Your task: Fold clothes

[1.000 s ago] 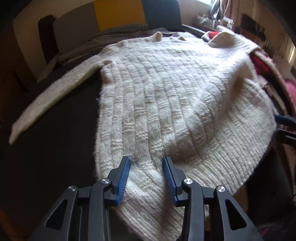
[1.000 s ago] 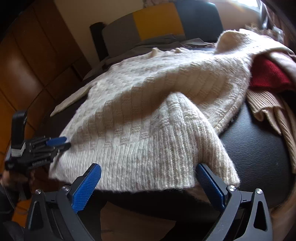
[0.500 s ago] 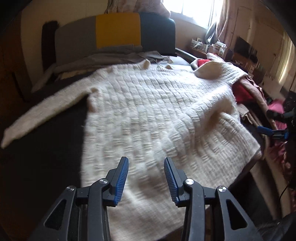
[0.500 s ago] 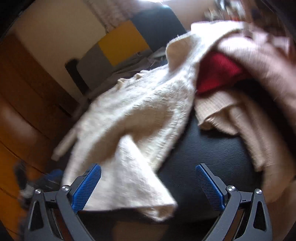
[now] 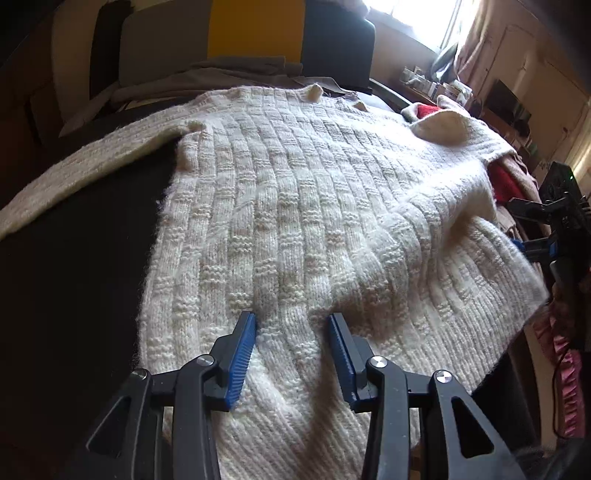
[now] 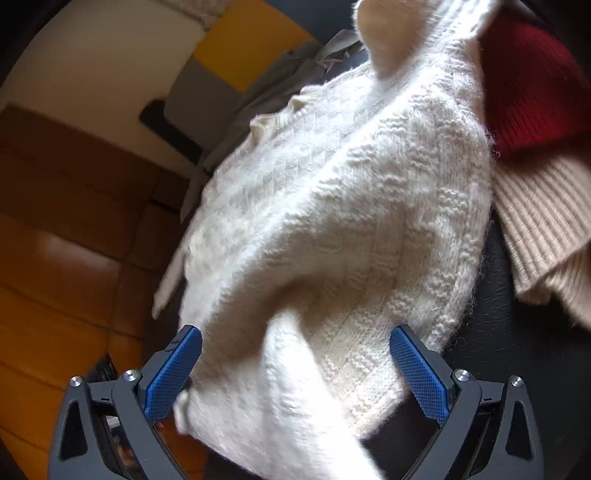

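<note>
A cream knitted sweater (image 5: pixel 303 221) lies spread flat on a dark surface, one sleeve (image 5: pixel 85 173) stretched out to the left, the other folded over near the far right. My left gripper (image 5: pixel 291 332) is open, its blue pads just above the sweater's hem area. My right gripper (image 6: pixel 295 354) is open wide over the sweater's (image 6: pixel 332 229) right hem corner, which bulges between the jaws. The right gripper also shows in the left wrist view (image 5: pixel 535 229) at the sweater's right edge.
A red garment (image 6: pixel 532 81) and a beige ribbed garment (image 6: pixel 546 221) lie beside the sweater on the right. Grey clothing (image 5: pixel 221 77) lies behind the collar, with a yellow and grey backrest (image 5: pixel 255 29) beyond. A brown wooden floor (image 6: pixel 66 236) lies to the left.
My left gripper has dropped closer to the sweater's hem. My right gripper has swung in over the right hem corner, and the fabric now sits between its jaws.
</note>
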